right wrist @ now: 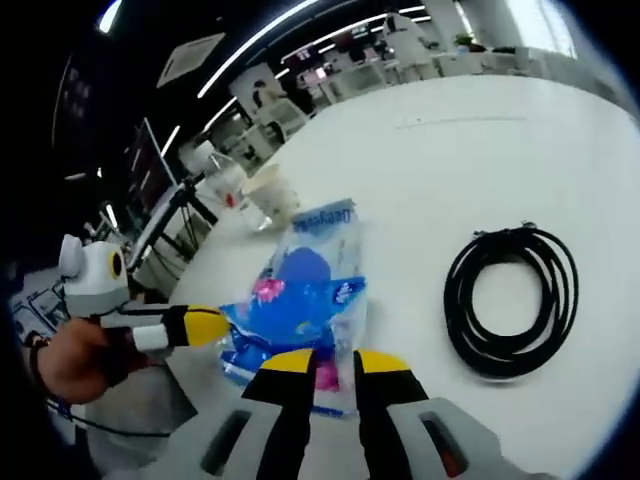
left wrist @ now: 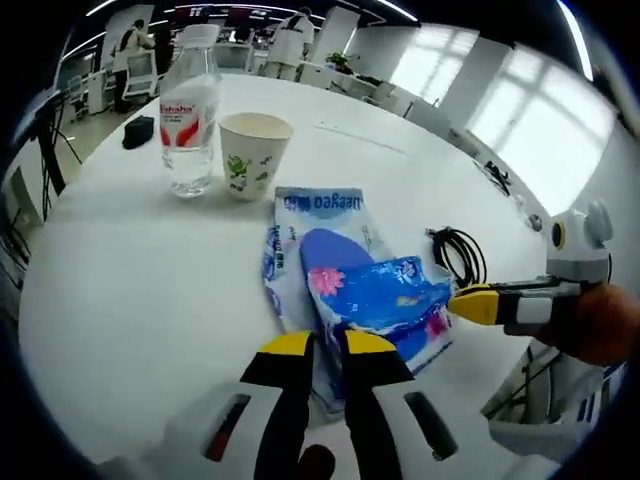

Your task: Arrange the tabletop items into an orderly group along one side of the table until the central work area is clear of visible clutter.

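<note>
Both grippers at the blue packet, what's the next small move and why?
Probably close the left gripper on the blue packet and slide it toward the water bottle and paper cup. Those two already stand together, while the packet lies mid-table between the jaws, with the right gripper at its other edge.

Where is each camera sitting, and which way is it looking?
Left gripper view: rides the left gripper, facing across the white round table toward a clear plastic water bottle and paper cup; a hand shows.
Right gripper view: rides the right gripper, facing a coiled black cable; a hand shows.
Shared: the blue plastic packet, bottle, cup, cable.
</note>
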Tool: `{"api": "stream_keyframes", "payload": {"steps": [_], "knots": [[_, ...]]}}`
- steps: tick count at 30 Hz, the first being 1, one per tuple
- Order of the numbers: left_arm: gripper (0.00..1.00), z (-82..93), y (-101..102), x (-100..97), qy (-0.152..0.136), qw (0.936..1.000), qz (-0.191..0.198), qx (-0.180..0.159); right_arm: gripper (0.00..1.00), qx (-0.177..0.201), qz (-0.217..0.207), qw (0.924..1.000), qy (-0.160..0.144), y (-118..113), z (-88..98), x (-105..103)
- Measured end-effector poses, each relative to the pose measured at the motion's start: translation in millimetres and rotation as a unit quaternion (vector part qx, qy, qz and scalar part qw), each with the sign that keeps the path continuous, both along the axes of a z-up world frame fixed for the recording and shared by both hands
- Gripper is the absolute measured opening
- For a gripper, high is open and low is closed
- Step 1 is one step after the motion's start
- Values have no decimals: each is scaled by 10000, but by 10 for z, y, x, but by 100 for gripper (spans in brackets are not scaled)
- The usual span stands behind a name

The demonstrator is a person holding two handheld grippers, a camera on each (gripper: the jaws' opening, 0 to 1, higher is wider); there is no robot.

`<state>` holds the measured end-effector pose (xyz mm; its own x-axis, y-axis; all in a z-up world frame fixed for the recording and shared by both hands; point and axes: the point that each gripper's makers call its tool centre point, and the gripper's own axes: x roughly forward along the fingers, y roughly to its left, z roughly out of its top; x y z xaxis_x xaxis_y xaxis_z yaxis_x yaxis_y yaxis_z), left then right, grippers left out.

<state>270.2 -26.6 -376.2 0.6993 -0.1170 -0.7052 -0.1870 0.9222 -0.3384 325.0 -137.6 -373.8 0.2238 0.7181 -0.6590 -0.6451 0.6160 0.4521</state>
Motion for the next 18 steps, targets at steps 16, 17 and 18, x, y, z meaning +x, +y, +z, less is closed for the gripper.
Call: {"api": "stream_keyframes", "payload": {"steps": [16, 17, 18], "knots": [[22, -54, 60, -87, 284, 9990, -198, 291, 10, -130, 40, 9999, 13, -85, -136, 23], [21, -75, 63, -85, 287, 9988, -218, 332, 10, -126, 43, 9999, 19, -81, -133, 21], [22, -86, 61, -81, 282, 9989, -217, 320, 10, -121, 58, 9999, 19, -75, -130, 7]]}}
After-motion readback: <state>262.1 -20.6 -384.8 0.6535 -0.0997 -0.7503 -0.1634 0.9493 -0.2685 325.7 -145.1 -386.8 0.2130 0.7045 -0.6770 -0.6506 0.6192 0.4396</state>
